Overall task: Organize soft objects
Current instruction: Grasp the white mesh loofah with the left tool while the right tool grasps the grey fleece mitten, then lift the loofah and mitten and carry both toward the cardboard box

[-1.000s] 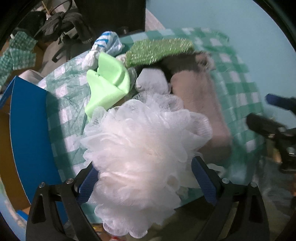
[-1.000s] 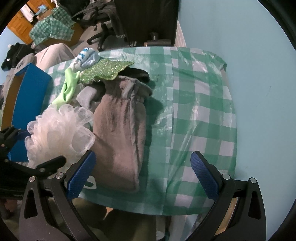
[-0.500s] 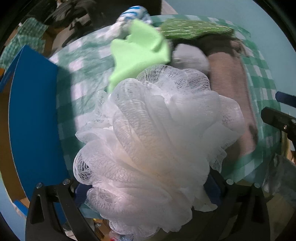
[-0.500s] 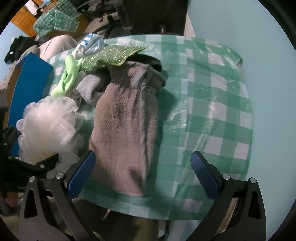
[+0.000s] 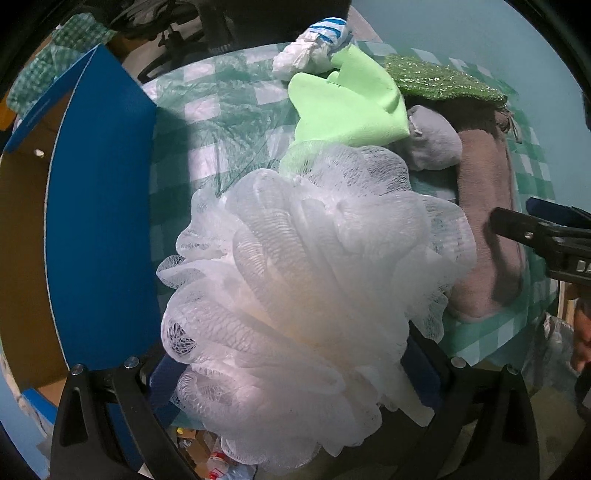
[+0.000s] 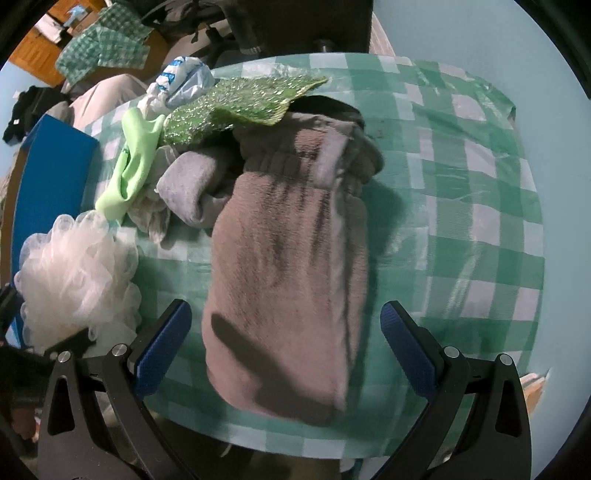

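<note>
My left gripper (image 5: 291, 373) is shut on a white mesh bath pouf (image 5: 306, 295) and holds it above the table's left edge; the pouf hides the fingertips. It also shows in the right wrist view (image 6: 74, 273). My right gripper (image 6: 284, 343) is open and empty, its fingers on either side of the near end of a brown fleece garment (image 6: 291, 266). Behind lie a grey sock (image 6: 192, 181), a lime green cloth (image 5: 347, 107), a glittery green sponge cloth (image 6: 240, 103) and a knotted white and blue bag (image 5: 314, 48).
A blue-sided cardboard box (image 5: 99, 229) stands open at the table's left edge. The table has a green checked cloth (image 6: 461, 184) under clear plastic. A dark chair and bags (image 6: 288, 26) stand behind the table. A light blue wall is on the right.
My left gripper has lifted the pouf and carried it left toward the blue box. My right gripper has moved left and forward until its fingers flank the brown garment.
</note>
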`<state>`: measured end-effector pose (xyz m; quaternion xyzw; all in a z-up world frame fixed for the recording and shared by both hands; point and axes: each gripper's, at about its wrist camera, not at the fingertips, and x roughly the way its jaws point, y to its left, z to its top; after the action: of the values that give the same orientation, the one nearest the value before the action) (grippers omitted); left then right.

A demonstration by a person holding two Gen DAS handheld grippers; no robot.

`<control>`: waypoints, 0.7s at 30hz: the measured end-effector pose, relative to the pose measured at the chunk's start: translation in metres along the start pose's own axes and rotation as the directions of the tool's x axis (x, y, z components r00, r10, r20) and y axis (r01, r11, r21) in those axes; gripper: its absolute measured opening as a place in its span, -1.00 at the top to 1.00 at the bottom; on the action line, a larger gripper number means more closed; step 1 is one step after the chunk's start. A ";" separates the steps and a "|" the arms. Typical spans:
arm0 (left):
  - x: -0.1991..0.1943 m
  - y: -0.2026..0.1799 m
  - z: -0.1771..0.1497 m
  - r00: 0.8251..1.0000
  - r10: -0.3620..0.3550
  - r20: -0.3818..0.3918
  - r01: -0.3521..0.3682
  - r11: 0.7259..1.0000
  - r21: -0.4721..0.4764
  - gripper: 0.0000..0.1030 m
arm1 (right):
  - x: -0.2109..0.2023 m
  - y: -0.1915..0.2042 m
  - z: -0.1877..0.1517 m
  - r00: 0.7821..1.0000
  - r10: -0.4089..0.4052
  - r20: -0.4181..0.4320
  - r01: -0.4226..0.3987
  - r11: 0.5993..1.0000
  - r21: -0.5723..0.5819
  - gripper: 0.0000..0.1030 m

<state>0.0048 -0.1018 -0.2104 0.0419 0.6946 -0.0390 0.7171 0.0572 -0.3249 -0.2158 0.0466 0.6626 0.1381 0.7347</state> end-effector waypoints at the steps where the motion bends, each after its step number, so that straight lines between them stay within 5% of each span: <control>1: 0.001 -0.001 0.000 1.000 0.001 -0.001 -0.001 1.000 0.008 -0.97 | 0.002 0.002 0.001 1.000 -0.009 -0.003 0.009 1.000 0.002 -0.96; 11: 0.022 -0.002 0.032 1.000 -0.006 -0.029 0.008 0.998 0.068 -0.98 | 0.037 0.006 0.000 0.990 -0.128 -0.061 0.130 0.991 0.041 -0.94; 15: 0.026 -0.002 0.033 0.999 -0.033 -0.024 0.035 0.997 0.067 -0.94 | 0.035 0.001 -0.006 0.991 -0.120 -0.062 0.123 0.992 0.036 -0.64; 21: 0.024 0.011 0.028 0.996 -0.083 -0.014 0.084 0.993 0.078 -0.43 | 0.022 -0.009 -0.016 0.995 -0.094 -0.041 0.094 0.996 -0.002 0.02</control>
<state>0.0346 -0.0937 -0.2331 0.0412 0.6976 -0.0957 0.7089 0.0447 -0.3291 -0.2409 0.0123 0.6790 0.1043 0.7266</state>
